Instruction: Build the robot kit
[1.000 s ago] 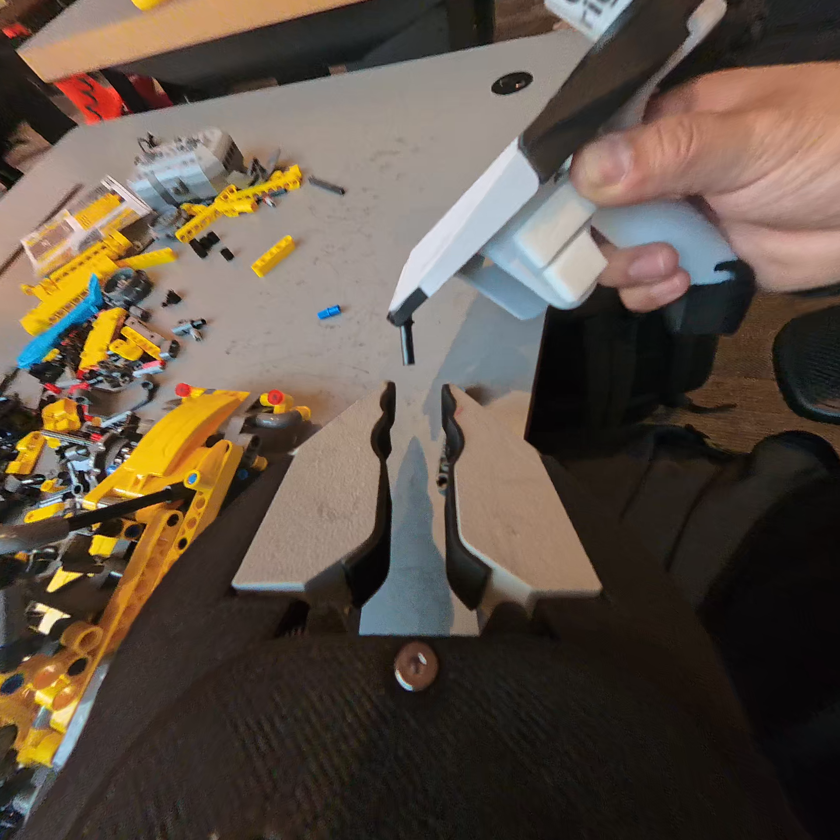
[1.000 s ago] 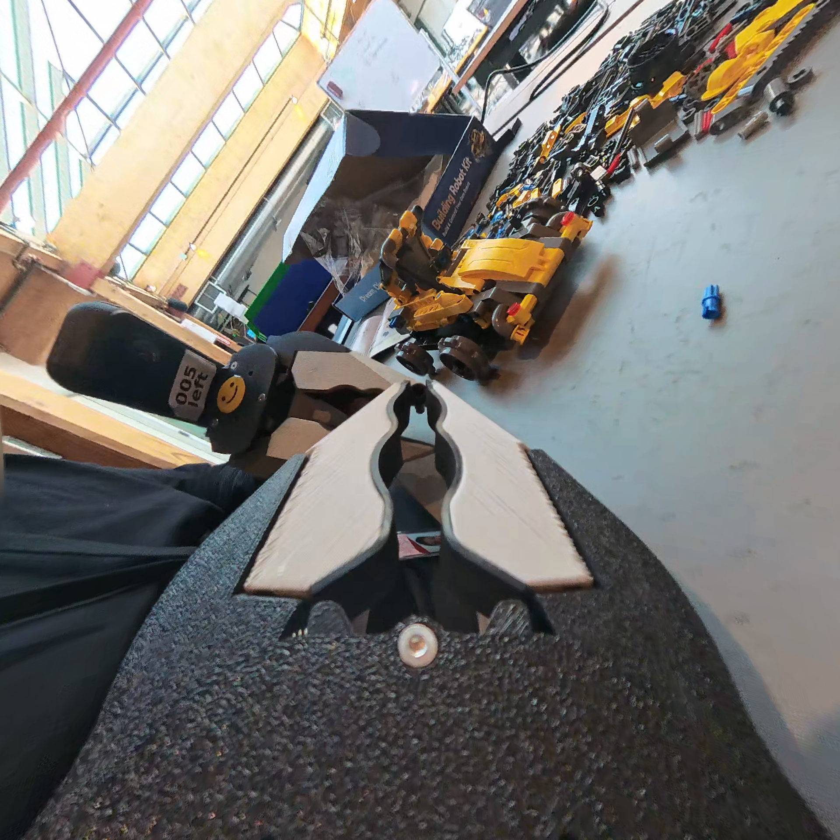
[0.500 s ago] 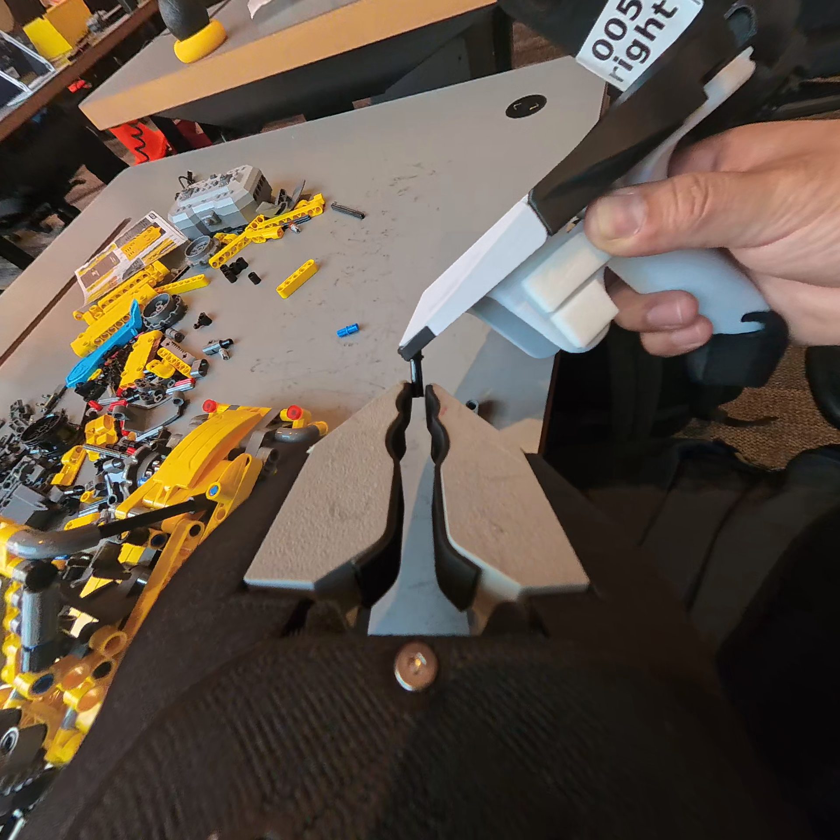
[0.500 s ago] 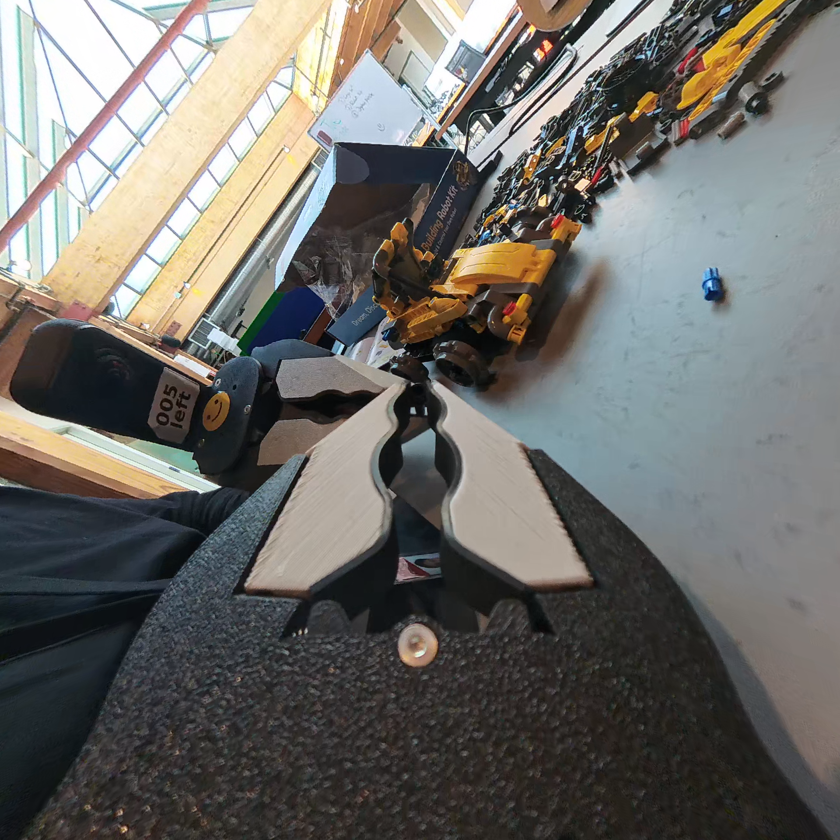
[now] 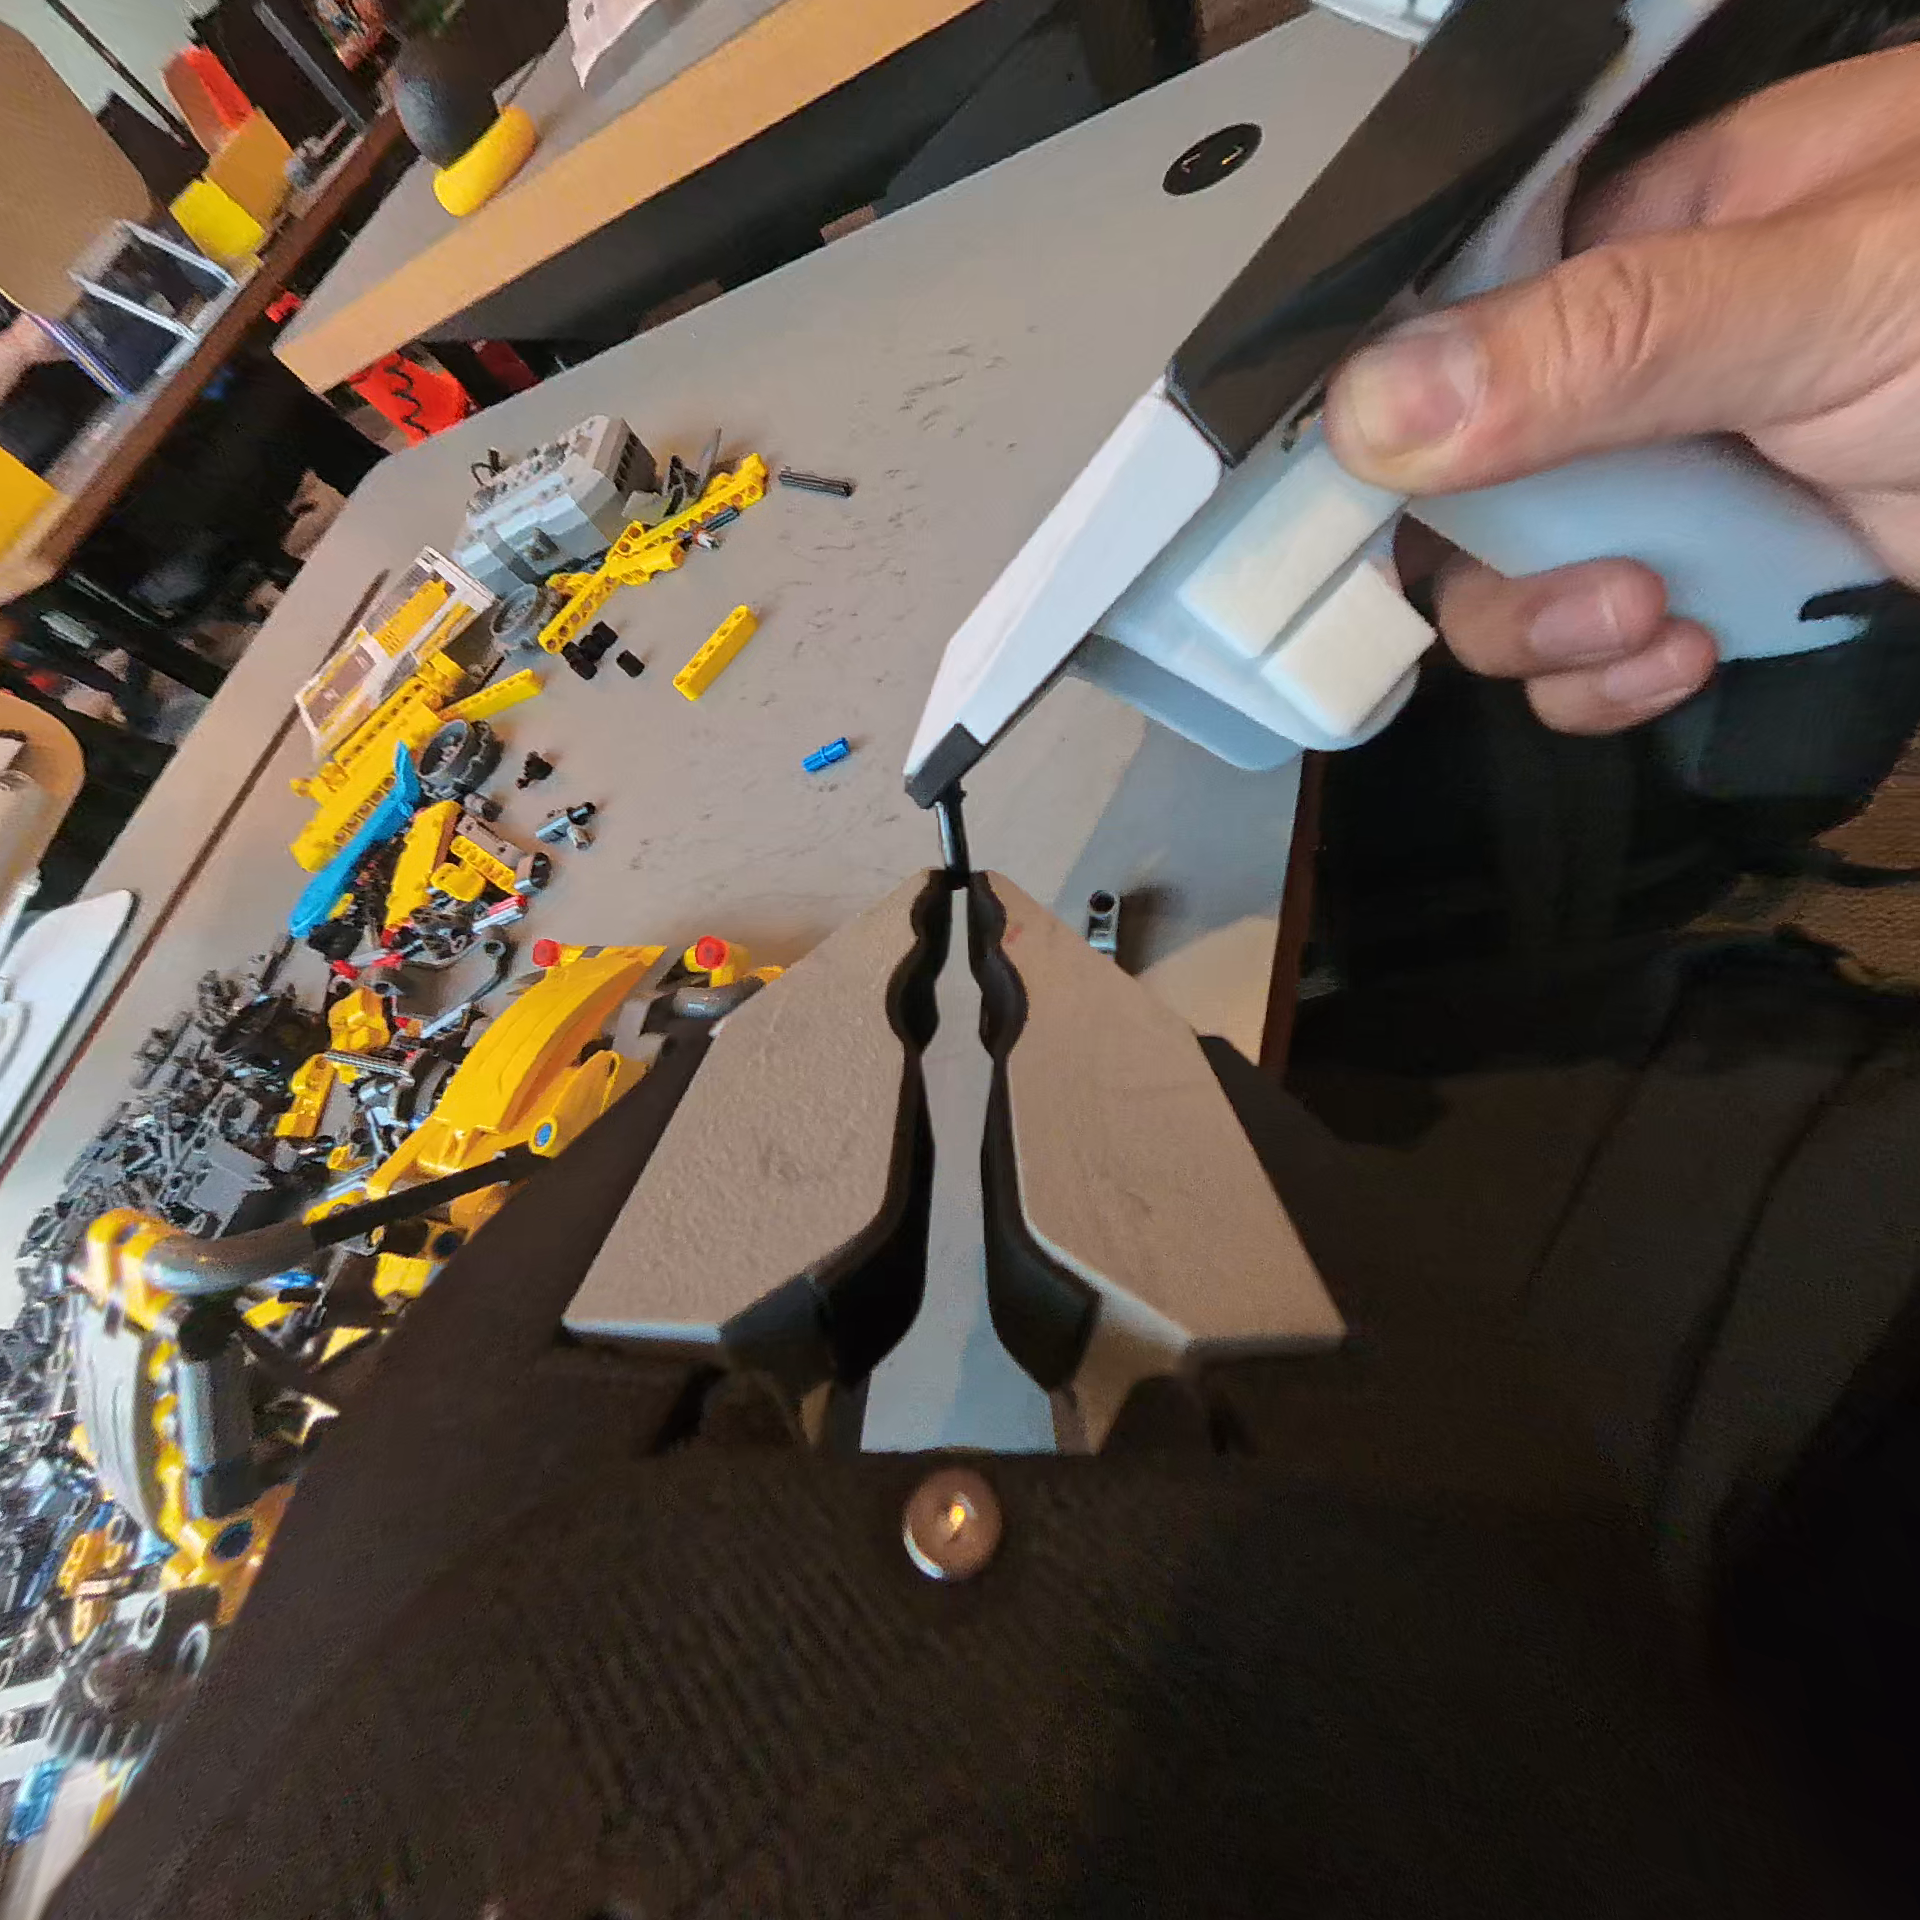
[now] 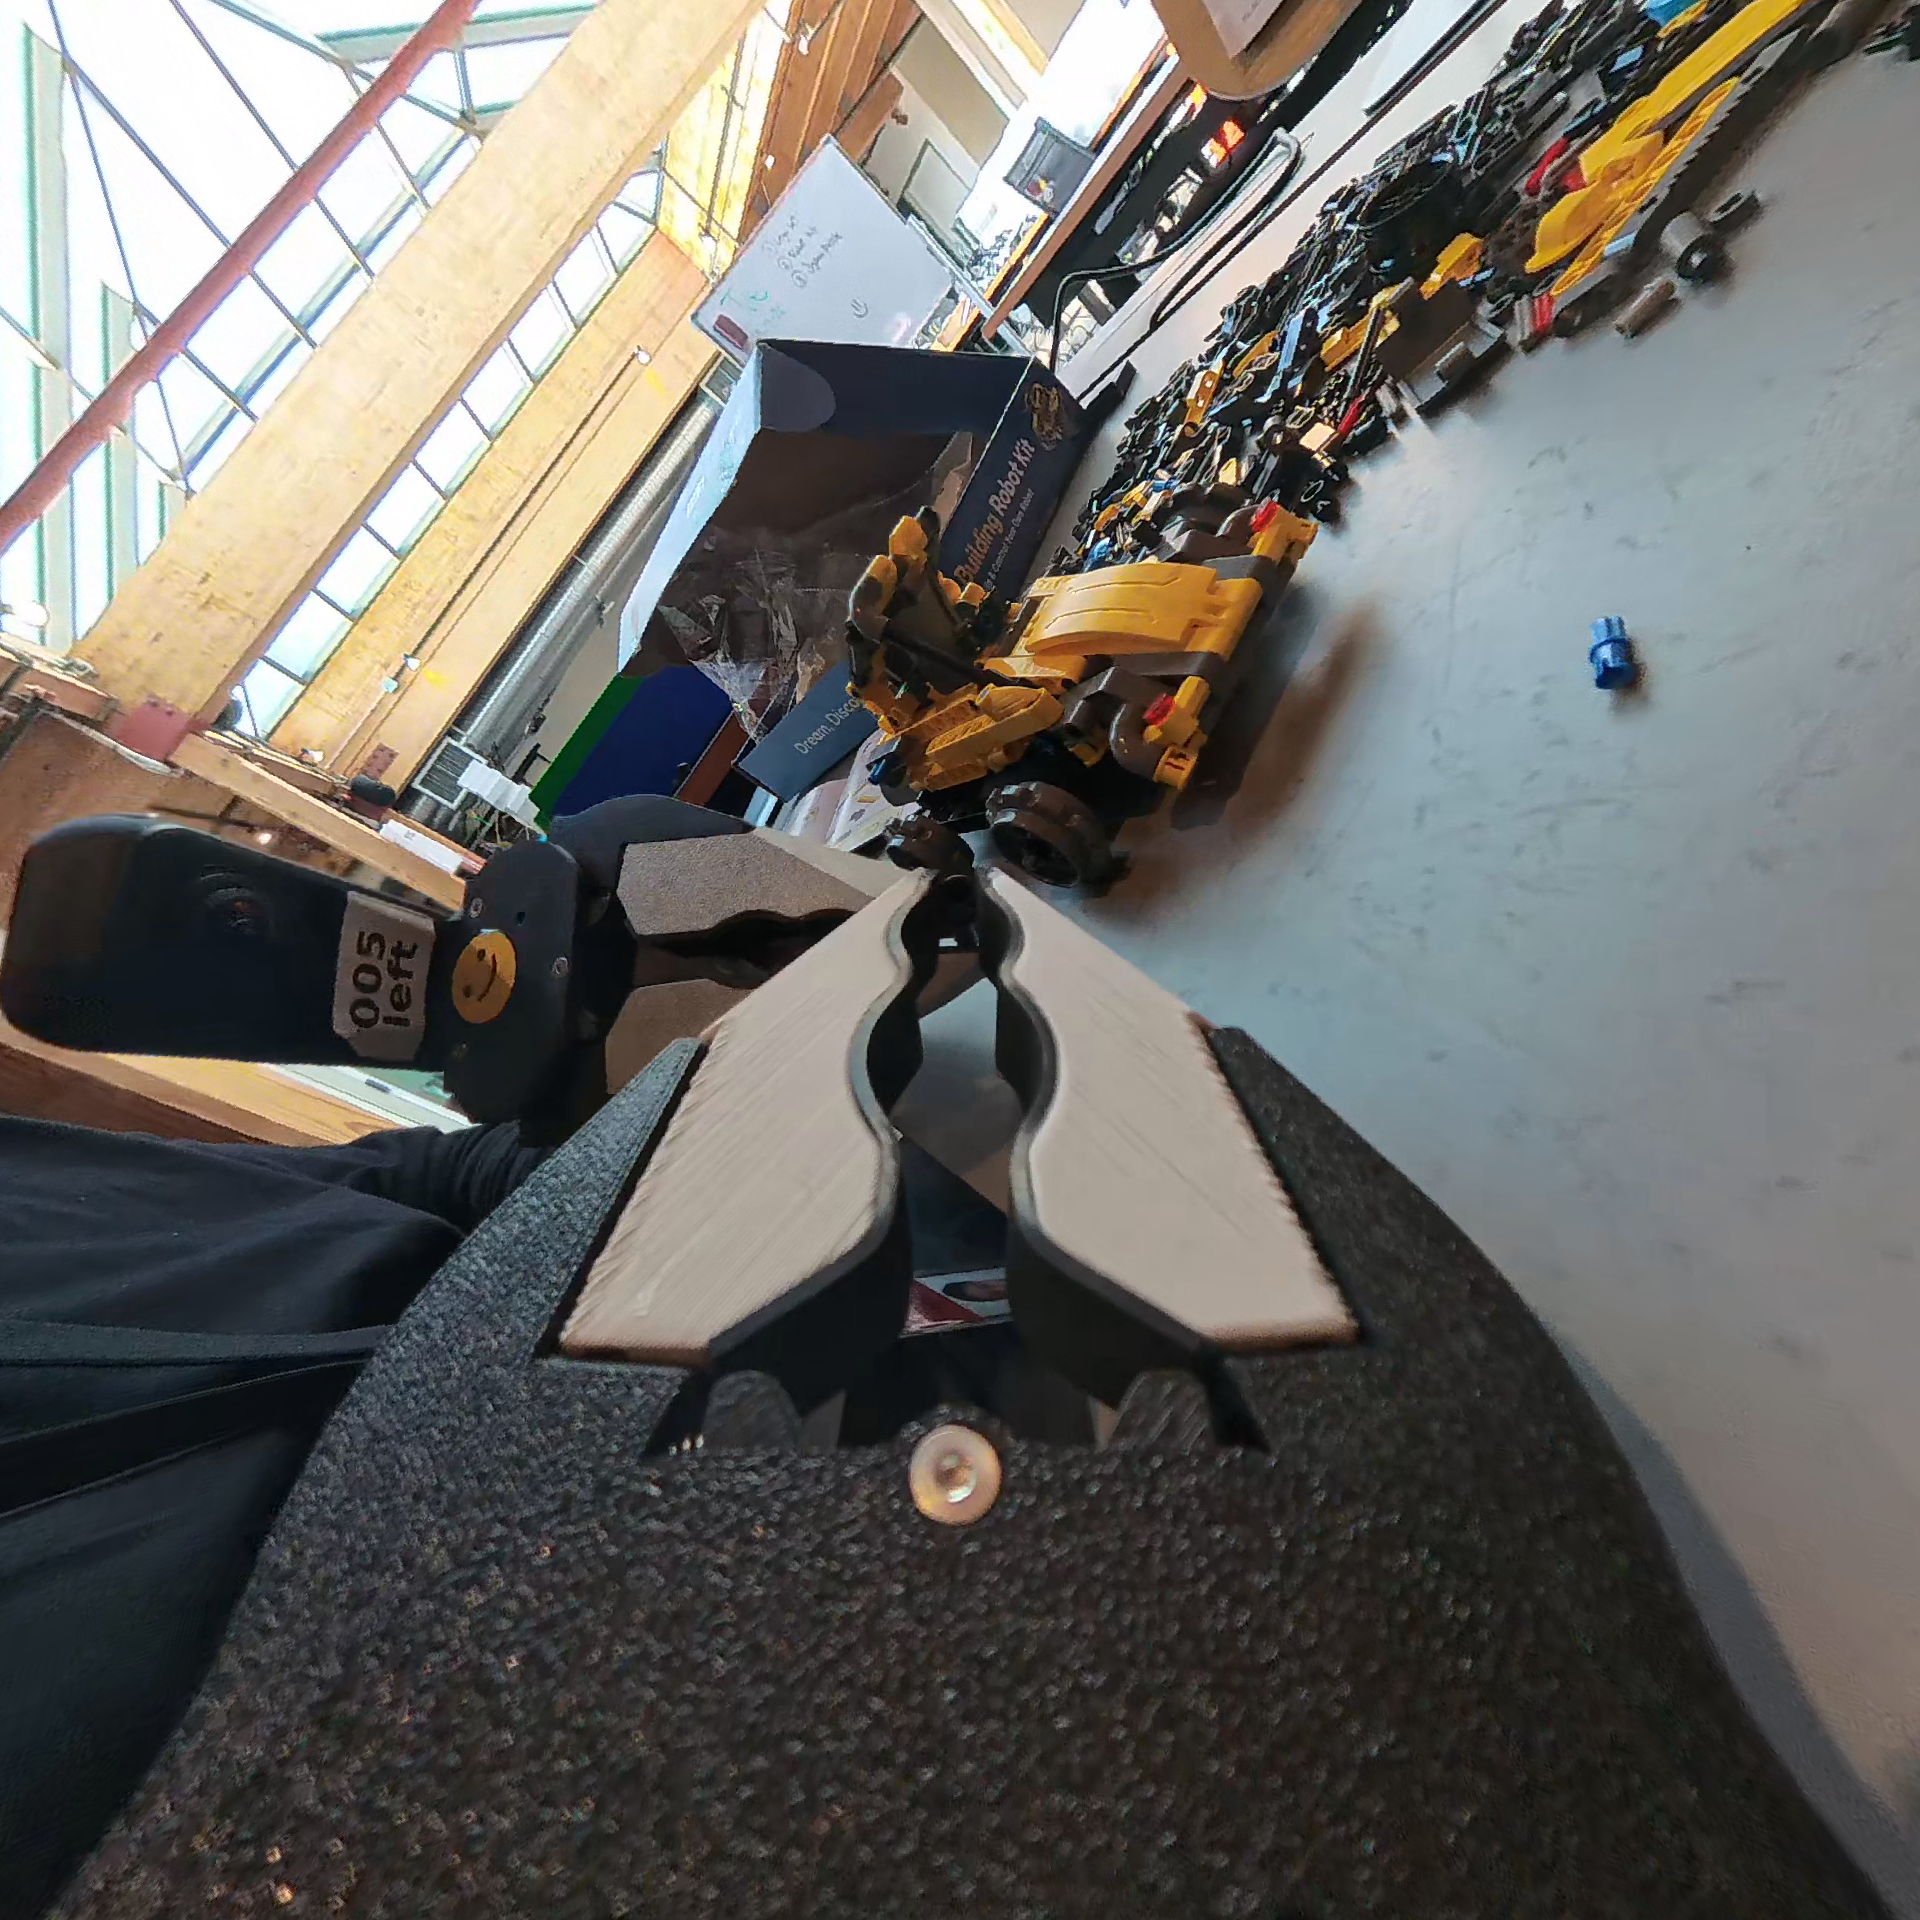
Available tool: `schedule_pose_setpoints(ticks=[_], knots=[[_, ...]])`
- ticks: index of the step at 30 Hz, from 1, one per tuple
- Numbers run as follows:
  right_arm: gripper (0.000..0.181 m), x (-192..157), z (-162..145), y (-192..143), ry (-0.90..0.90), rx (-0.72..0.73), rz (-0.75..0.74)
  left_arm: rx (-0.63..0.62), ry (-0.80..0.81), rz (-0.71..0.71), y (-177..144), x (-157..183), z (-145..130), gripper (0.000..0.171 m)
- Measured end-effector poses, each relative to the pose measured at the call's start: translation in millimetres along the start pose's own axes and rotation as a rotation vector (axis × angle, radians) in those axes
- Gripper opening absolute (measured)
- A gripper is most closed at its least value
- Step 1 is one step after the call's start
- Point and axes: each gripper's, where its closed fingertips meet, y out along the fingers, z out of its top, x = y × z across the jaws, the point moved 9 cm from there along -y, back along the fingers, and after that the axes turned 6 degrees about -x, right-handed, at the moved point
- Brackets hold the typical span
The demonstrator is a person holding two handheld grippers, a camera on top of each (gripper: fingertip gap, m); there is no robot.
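A short black pin point(image 5: 950, 836) spans the tips of both grippers above the grey table point(image 5: 987, 364). My left gripper point(image 5: 954, 883) is shut on its lower end. My right gripper point(image 5: 935, 787), held by a hand point(image 5: 1662, 312), grips its upper end. In the right wrist view my right gripper point(image 6: 954, 896) is shut, with the pin barely visible at its tips. The left gripper's fingers point(image 6: 727, 883) meet it from the left. A partly built yellow toy vehicle point(image 5: 520, 1060) stands just left of the grippers and also shows in the right wrist view point(image 6: 1091, 665).
A small blue pin point(image 5: 826, 755) lies on the table beyond the tips. Loose yellow, black and grey building parts point(image 5: 416, 831) and a grey motor block point(image 5: 551, 499) spread to the left. A small grey connector point(image 5: 1101, 914) lies near the table's right edge. An open dark box point(image 6: 831, 468) stands behind the vehicle.
My left gripper was open below the hanging pin. It has moved up to the pin and closed on its lower end. My right gripper has kept its hold.
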Motion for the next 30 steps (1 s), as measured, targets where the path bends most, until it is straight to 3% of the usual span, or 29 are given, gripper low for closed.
schedule_pose_setpoints(ticks=[11,20,30], knots=[[0.005,-5.0,-3.0,0.1,-0.049,0.028,-0.042,0.004,-0.01,-0.037,-0.6,-0.8,-0.7,0.001],[0.005,-12.2,-4.1,-2.3,-0.175,0.063,-0.168,0.057,-0.083,-0.089,2.3,-2.0,-0.3,0.001],[0.006,-3.6,-7.8,0.1,-0.019,0.131,-0.096,0.054,-0.03,0.033,2.2,-0.5,-0.1,0.008]])
